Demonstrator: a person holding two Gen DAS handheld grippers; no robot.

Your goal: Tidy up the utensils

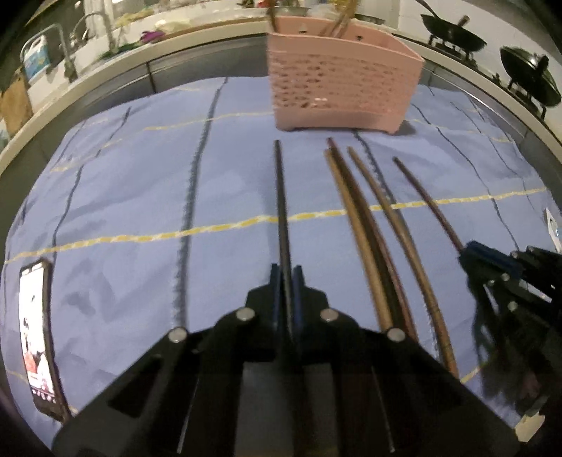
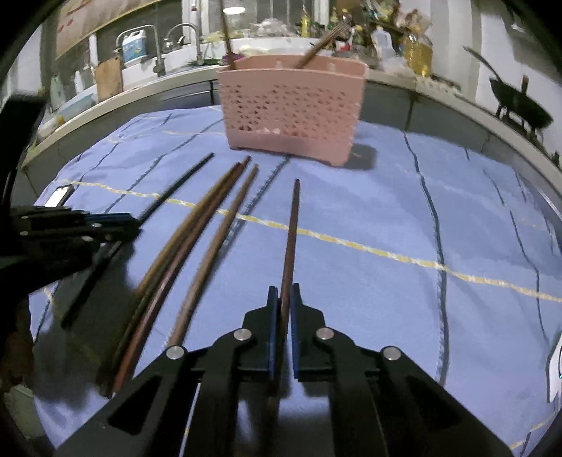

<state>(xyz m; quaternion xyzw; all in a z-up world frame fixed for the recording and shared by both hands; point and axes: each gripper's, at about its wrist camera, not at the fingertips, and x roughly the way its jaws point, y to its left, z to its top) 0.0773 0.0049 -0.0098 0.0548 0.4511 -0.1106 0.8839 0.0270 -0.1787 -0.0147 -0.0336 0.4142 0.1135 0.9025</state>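
A pink slotted utensil basket (image 1: 340,88) stands at the far side of a blue cloth and holds several chopsticks; it also shows in the right wrist view (image 2: 291,112). My left gripper (image 1: 287,277) is shut on a black chopstick (image 1: 281,197) that points at the basket. My right gripper (image 2: 284,298) is shut on a dark brown chopstick (image 2: 293,225). Three brown chopsticks (image 2: 196,246) lie side by side on the cloth between the two grippers; they also show in the left wrist view (image 1: 368,228). The right gripper (image 1: 491,260) shows at the right of the left wrist view.
A phone (image 1: 37,334) lies on the cloth at the left. A counter with a sink and faucet (image 2: 175,45) runs behind the table. Woks (image 1: 453,31) sit at the back right. The blue cloth (image 2: 386,197) stretches to the right of the chopsticks.
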